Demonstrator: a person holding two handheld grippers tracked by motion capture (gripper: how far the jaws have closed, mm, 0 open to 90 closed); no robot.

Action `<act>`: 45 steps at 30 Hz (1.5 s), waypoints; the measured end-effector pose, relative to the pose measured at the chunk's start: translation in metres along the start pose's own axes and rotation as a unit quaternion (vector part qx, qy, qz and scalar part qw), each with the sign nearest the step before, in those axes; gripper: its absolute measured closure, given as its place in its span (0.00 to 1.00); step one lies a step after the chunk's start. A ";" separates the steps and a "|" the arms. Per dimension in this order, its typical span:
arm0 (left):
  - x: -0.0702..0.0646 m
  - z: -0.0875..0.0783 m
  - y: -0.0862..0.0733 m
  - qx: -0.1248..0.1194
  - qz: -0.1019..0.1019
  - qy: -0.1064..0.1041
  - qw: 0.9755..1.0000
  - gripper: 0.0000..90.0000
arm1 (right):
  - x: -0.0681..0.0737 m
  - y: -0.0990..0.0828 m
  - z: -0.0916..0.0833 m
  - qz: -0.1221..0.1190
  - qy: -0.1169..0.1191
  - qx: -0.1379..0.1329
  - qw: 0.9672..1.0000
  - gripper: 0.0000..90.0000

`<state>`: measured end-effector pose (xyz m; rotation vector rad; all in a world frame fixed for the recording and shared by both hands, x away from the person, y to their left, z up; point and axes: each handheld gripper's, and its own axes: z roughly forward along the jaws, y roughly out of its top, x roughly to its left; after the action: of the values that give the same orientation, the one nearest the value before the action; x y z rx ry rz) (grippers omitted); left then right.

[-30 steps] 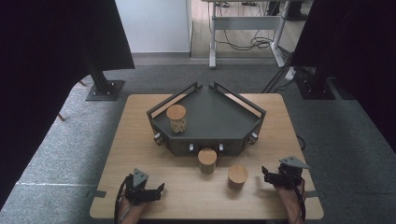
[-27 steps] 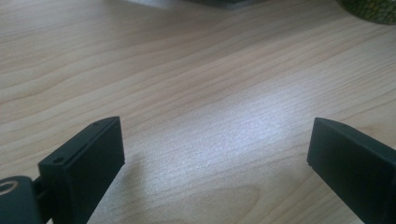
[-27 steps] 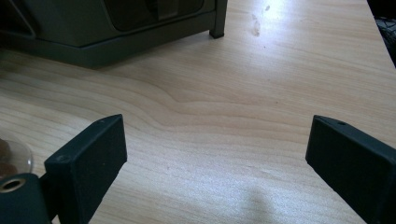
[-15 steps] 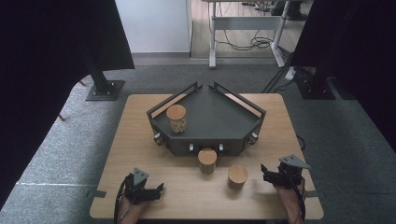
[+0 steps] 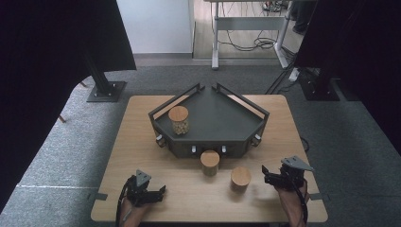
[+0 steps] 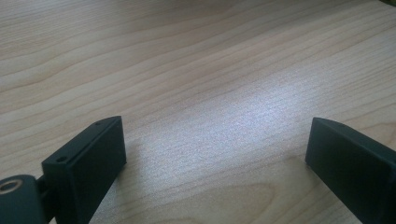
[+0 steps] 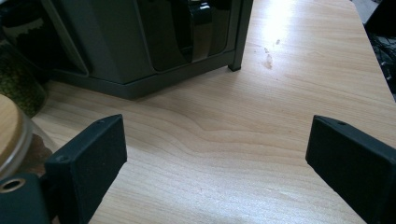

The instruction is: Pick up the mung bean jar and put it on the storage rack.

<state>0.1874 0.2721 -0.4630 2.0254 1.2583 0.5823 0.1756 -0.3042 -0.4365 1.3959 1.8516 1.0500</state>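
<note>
Pale wood-grain table (image 5: 142, 142), matte, rounded corners; dark grey metal tray (image 5: 213, 123), angular, five-sided, low rail walls, small silver knobs along its front face. Three glass jars with round flat wooden lids: one (image 5: 178, 119) standing inside the tray at its left corner, pale grainy filling; one (image 5: 210, 162) on the table just in front of the tray's front wall; one (image 5: 240, 178) on the table nearer the person, just beside the right gripper (image 5: 265, 173) but apart from it. In the right gripper view that near jar (image 7: 16, 135) shows at the left edge, brown contents under the lid, another jar with green contents behind it; no labels or writing readable. Right gripper released, black blocky jaws wide, bare table between them, tray front (image 7: 140, 46) ahead. Left gripper (image 5: 161, 190) near the table's front-left edge, well apart from all jars; jaws spread with only bare wood between, though they have just been closing slightly. Grey carpet floor (image 5: 71, 142), black stand base (image 5: 106, 90) behind.
</note>
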 end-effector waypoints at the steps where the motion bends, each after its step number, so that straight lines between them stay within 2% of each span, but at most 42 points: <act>1: 0.000 0.000 0.000 0.001 0.001 0.000 1.000 0.05 | 0.001 0.001 0.000 0.000 0.001 0.000 1.000 0.05; 23: -0.001 0.001 0.002 0.007 -0.005 0.005 1.000 0.04 | 0.022 0.010 -0.013 -0.013 0.022 -0.028 0.999 0.04; 45: -0.002 0.001 0.002 0.008 -0.009 0.008 1.000 0.04 | 0.052 0.021 -0.015 -0.025 0.041 -0.039 0.998 0.05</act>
<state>0.1887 0.2691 -0.4621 2.0244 1.2924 0.5825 0.1595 -0.2546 -0.4103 1.2732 1.8737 1.1577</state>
